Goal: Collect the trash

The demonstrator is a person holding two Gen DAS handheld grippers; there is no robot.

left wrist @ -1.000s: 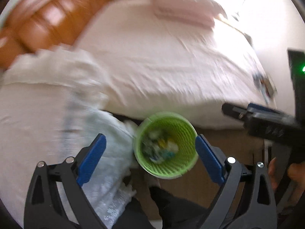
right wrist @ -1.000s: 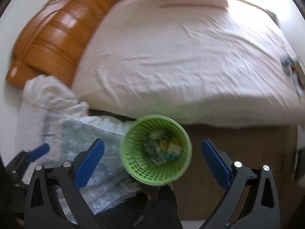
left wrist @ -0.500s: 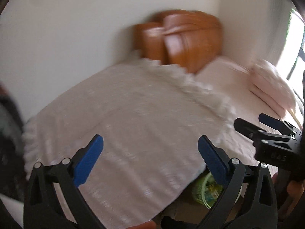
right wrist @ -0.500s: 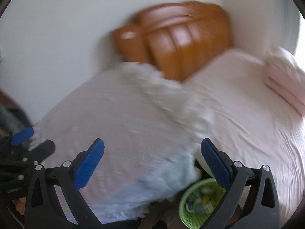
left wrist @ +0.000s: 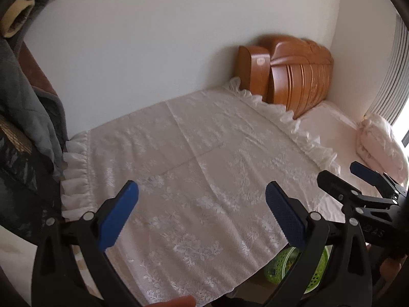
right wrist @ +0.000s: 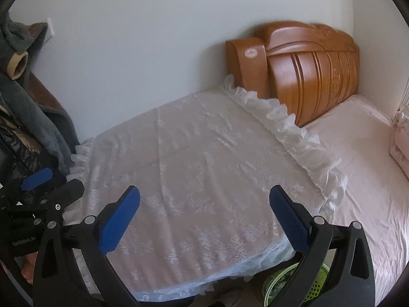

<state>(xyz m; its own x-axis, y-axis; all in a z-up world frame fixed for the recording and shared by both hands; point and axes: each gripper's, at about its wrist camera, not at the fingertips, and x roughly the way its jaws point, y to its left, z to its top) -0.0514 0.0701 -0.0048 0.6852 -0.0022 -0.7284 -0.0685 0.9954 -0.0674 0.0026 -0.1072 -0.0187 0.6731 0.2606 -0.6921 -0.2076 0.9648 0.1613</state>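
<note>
A green mesh trash basket (left wrist: 283, 266) stands on the floor below the table's near right corner, partly hidden behind my fingers; it also shows in the right wrist view (right wrist: 278, 285). My left gripper (left wrist: 202, 215) is open and empty above a white lace tablecloth (left wrist: 199, 168). My right gripper (right wrist: 204, 217) is open and empty above the same cloth (right wrist: 194, 163). The right gripper also shows at the right edge of the left wrist view (left wrist: 358, 186), and the left gripper shows at the left edge of the right wrist view (right wrist: 41, 192). No loose trash shows on the cloth.
A bed with a pink sheet (right wrist: 363, 163) and orange wooden headboard (right wrist: 314, 69) lies to the right, with pink pillows (left wrist: 378, 143). Dark grey clothes (left wrist: 23, 97) hang at the left. A white wall (left wrist: 153, 38) stands behind the table.
Both grippers have swung up and left from looking down into the green basket to facing the lace-covered table and the wall. The basket has dropped to the bottom right. Both stay open.
</note>
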